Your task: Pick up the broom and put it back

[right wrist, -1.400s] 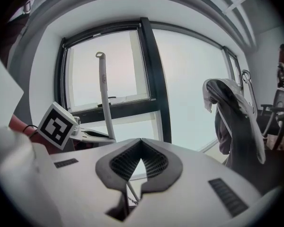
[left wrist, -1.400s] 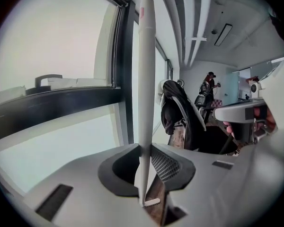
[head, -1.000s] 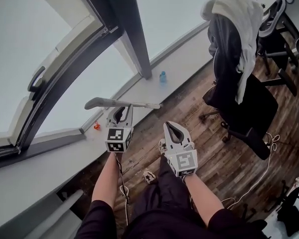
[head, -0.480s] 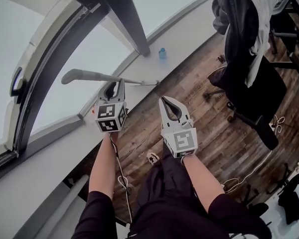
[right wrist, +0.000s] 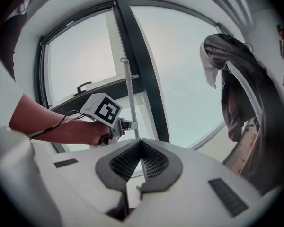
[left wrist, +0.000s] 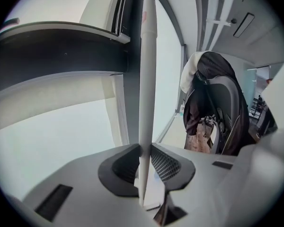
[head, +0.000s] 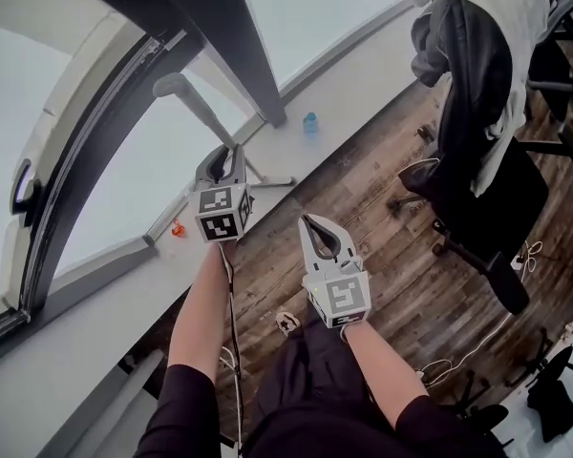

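Mostly, a tall window point(head: 115, 170) and its dark pillar point(head: 234, 36) fill the left side, with a clothes-draped office chair point(head: 477, 151) on the wood floor point(head: 382, 256) to the right. A pale ledge point(head: 363, 74) runs along the foot of the glass. The broom point(head: 196, 108) is off the floor, clamped in the left gripper point(head: 227, 156). Its jaws press on the pale handle from both sides, and the handle's long axis runs steeply up past them toward the glass. The right gripper point(head: 317, 227) hangs lower and nearer the person, jaws pressed together on nothing, well apart from the handle. So the left hand alone carries the pole, and setting it back probably means lowering its bottom end by the window. A small blue bottle point(head: 311, 122) stands on the ledge.
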The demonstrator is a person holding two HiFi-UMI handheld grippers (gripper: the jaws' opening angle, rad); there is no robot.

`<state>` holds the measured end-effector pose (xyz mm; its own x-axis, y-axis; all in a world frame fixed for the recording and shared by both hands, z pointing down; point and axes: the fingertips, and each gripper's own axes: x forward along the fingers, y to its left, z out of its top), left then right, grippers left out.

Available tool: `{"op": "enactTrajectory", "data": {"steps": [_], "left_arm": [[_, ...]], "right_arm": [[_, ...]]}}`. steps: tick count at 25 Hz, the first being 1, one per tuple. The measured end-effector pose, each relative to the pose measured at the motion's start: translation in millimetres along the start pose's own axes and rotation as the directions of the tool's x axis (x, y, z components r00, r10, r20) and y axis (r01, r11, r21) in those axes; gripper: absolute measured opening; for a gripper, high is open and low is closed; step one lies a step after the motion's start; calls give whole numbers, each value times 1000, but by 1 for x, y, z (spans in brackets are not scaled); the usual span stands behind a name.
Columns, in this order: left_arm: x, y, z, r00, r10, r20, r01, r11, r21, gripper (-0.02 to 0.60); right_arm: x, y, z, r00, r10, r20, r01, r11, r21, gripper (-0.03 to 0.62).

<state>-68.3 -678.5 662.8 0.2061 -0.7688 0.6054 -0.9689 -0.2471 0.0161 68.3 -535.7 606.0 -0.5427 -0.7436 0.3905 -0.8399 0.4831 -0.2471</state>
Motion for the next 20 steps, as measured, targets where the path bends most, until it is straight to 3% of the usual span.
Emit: {"op": "enactTrajectory", "data": {"steps": [8,13,20], "left_arm": [[45,14,24,998,34,46,-34,999,7,77],[58,22,29,997,60,54,-58,998,-36,77],[67,26,34,999,32,41,-32,999,0,78]], "right_arm": [[-6,-25,7,999,-42,8,42,999,-1,21],[-18,-42,6,998,-61,-8,61,998,-7,21],[-23,-56,17,998,-70,-6,70,997,-15,21]]}}
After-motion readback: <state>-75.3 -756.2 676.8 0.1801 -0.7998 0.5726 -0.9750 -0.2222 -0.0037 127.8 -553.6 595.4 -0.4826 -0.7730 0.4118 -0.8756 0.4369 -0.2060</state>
